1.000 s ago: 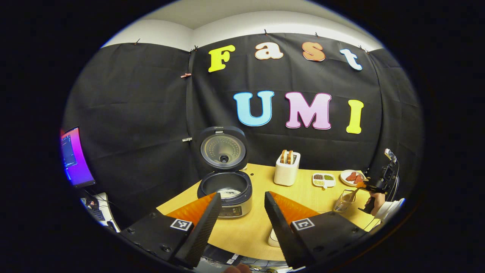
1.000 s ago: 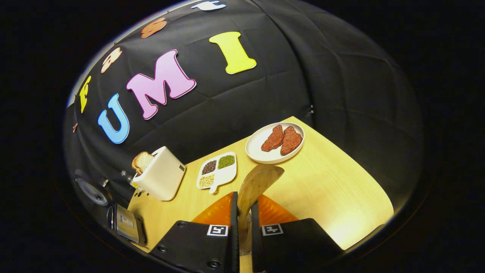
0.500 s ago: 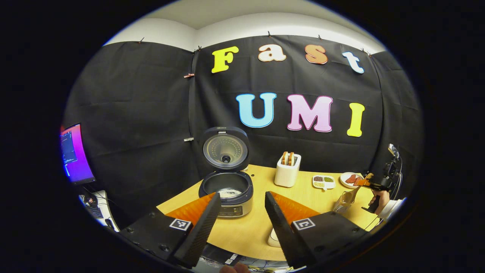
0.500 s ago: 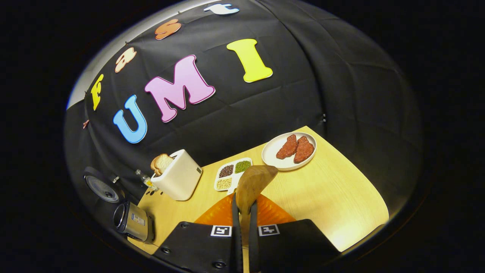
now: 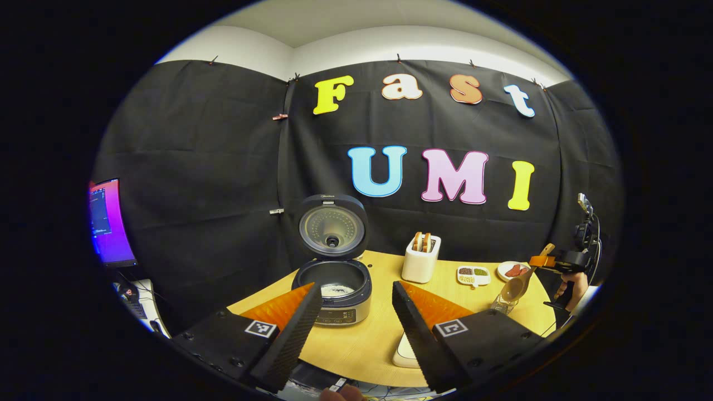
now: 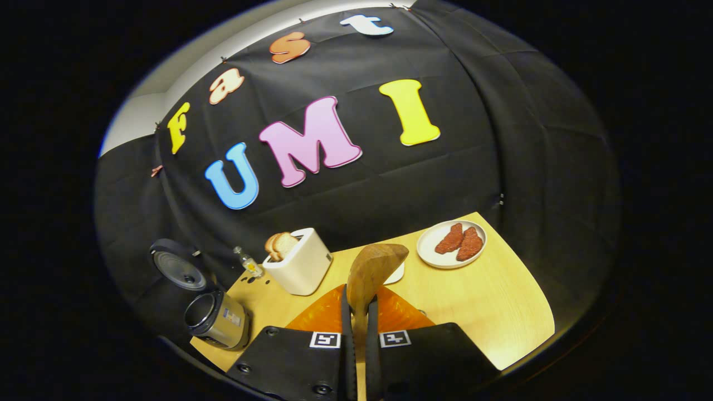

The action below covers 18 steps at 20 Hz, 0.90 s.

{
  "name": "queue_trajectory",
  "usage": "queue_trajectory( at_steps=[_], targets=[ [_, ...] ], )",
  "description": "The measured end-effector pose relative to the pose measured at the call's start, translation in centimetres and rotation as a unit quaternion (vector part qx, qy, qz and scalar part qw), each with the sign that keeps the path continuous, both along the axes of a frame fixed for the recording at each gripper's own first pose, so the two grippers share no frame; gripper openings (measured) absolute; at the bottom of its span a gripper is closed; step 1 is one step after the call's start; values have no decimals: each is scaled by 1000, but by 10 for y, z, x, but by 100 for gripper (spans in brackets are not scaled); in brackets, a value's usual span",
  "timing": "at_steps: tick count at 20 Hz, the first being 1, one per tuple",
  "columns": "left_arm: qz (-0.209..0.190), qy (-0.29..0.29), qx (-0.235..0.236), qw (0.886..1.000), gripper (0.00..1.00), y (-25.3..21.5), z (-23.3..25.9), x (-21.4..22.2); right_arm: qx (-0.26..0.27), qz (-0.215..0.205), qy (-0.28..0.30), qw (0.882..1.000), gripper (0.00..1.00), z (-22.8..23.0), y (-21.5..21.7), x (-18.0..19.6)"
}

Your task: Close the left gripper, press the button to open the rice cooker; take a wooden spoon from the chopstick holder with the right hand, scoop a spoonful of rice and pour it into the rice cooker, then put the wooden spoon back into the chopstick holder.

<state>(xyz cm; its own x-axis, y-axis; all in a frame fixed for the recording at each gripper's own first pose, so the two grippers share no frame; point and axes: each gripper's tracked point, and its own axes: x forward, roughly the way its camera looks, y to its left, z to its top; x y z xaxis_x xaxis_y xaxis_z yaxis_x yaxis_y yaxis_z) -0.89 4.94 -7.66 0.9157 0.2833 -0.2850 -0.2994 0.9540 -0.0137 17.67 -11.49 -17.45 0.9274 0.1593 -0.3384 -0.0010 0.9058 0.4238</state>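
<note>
Right gripper [image 6: 356,312] is tilted sideways, pinching the wooden spoon [image 6: 373,267] above the table [image 6: 501,312]; left gripper [image 5: 351,323] hangs back, fingers spread.

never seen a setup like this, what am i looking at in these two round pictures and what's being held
A person holds a two-finger gripper in each hand, and each gripper carries a fisheye camera looking along its own fingers. In the left gripper view, the left gripper is open, facing a wooden table with an open rice cooker that has some rice inside. Also there are a toaster with bread, a divided dish of grains, a plate of meat and a clear chopstick holder. Far right is the right gripper in a hand. In the right gripper view, the right gripper's fingers are closed on a wooden spoon, lifted above the table.
</note>
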Motion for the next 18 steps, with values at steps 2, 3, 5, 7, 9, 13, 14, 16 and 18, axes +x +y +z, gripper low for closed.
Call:
queue_trajectory(
  at_steps=[2,3,5,7,9,13,14,16,18],
  targets=[
    [-4,-9,-11,1000,88,6,-2,0,7,17,2,1000,11,12,23,-12],
    [-8,-13,-14,1000,88,11,-2,2,10,22,2,1000,11,20,33,-19],
    [-14,-18,-9,1000,89,22,-3,3,9,34,10,999,11,29,58,-33],
    [-20,-31,-7,999,89,36,0,3,-10,53,19,998,11,29,86,-45],
    [-34,-32,-28,999,92,42,-8,5,-26,60,29,997,11,26,110,-55],
    [-54,-39,-59,996,94,73,-15,12,-54,66,60,995,11,-1,155,-69],
    [-60,-41,-63,995,94,80,-16,15,-69,70,70,993,11,-13,163,-72],
    [-70,-46,-72,994,94,93,-17,20,-98,74,92,988,11,-40,178,-82],
    [-77,-46,-82,993,94,104,-20,21,-129,78,113,982,11,-65,187,-90]
  ],
)
